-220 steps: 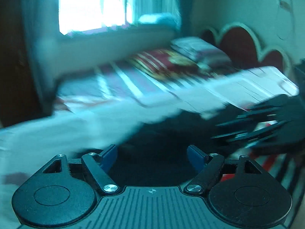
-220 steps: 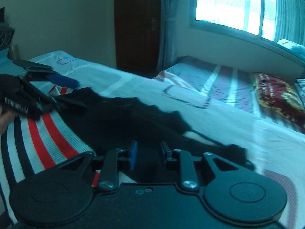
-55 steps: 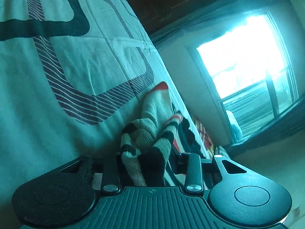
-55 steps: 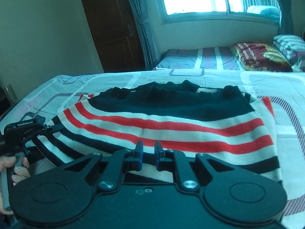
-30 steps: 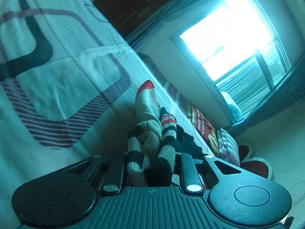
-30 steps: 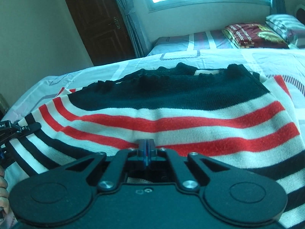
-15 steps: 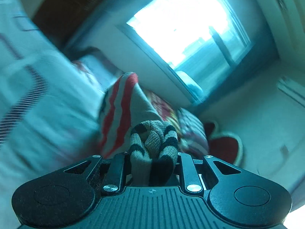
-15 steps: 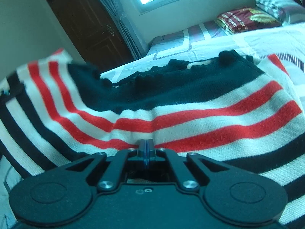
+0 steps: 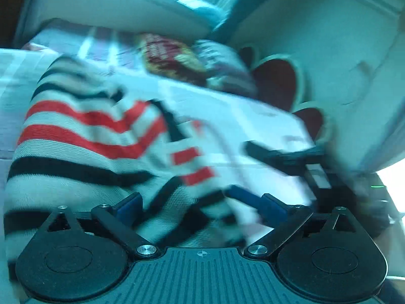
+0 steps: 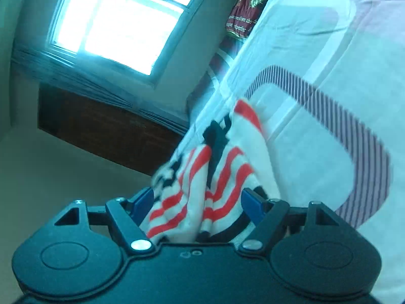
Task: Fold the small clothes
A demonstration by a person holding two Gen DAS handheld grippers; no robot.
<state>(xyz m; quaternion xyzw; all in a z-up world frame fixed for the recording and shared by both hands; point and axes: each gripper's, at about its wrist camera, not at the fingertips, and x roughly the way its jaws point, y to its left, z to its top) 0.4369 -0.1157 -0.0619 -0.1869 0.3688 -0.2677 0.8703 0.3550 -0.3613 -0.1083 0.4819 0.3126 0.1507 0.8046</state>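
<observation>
Knitted wool with red, black and white stripes, the sweater (image 9: 83, 136) lies folded on the bed sheet (image 10: 316, 136) just ahead of both claws. The left gripper (image 9: 202, 202) has just been opening, its jaws apart with loose cloth between them; the right gripper (image 10: 197, 200) also, with bunched folds between its open jaws. If a pad catches the knit while backing away, I think the fold may be dragged open.
</observation>
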